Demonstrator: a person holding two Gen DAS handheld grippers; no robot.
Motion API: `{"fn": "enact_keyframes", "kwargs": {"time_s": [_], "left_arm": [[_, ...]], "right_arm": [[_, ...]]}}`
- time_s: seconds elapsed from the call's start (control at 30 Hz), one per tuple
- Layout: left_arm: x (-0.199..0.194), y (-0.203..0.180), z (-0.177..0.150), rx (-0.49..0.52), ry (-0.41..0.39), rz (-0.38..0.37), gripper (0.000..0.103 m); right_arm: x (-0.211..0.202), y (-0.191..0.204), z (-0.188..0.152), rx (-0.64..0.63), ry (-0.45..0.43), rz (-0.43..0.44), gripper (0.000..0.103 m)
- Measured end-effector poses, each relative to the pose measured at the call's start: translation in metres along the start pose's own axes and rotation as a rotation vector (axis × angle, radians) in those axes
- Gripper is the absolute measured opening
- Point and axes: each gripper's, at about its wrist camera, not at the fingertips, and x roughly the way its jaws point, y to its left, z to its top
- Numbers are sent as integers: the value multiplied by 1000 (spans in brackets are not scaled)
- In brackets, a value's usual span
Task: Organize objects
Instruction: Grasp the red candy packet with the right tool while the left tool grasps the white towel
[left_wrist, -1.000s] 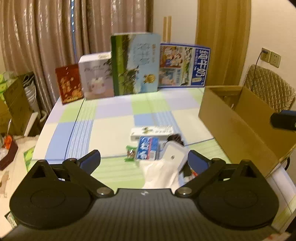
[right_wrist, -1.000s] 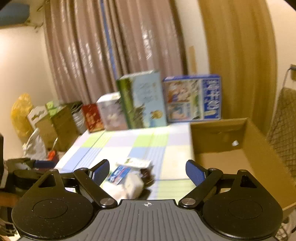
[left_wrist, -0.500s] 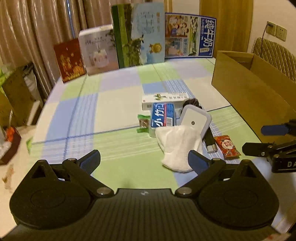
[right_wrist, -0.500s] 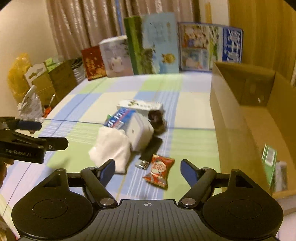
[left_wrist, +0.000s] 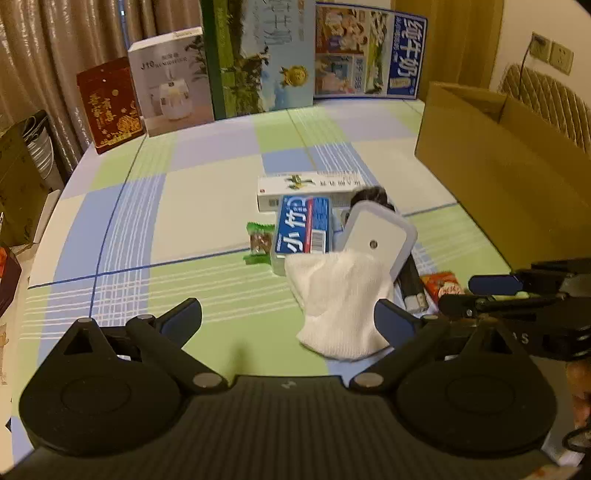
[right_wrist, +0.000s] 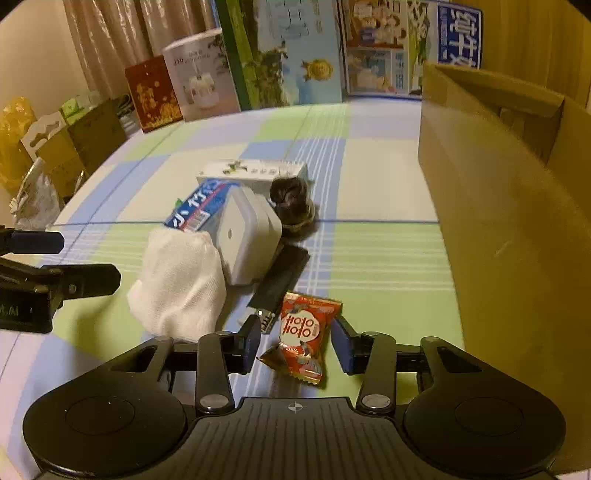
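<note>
Between right tongs (right_wrist: 297, 343): one red packet (right_wrist: 304, 338).

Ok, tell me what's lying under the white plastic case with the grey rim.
The white plastic case with the grey rim leans over a black stick-shaped device and against a blue toothpaste box; anything else beneath it is covered.

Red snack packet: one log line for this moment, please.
right gripper: open, straddling red snack packet | left gripper: open, empty, near white cloth | cardboard box: right of pile
</note>
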Motion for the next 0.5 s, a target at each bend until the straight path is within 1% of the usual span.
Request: {"fn": "enact_keyframes", "kwargs": {"time_s": [0.13, 0.2, 0.27, 0.37, 0.5], "left_arm": [[12, -3, -3, 17, 21, -7, 98], [18, -6, -3, 23, 29, -15, 98], [23, -8, -3, 31, 30, -23, 97], [30, -11, -1, 35, 16, -43, 94], [38, -12, 1, 25, 20, -71, 89]], "right_arm": [[7, -4, -2, 18, 22, -12, 37], [6, -2, -2, -2, 22, -22, 34], [7, -1, -2, -7, 28, -30, 27], [4, -3, -2, 14, 46, -29, 25], [2, -6, -3, 27, 46, -31, 25]]}}
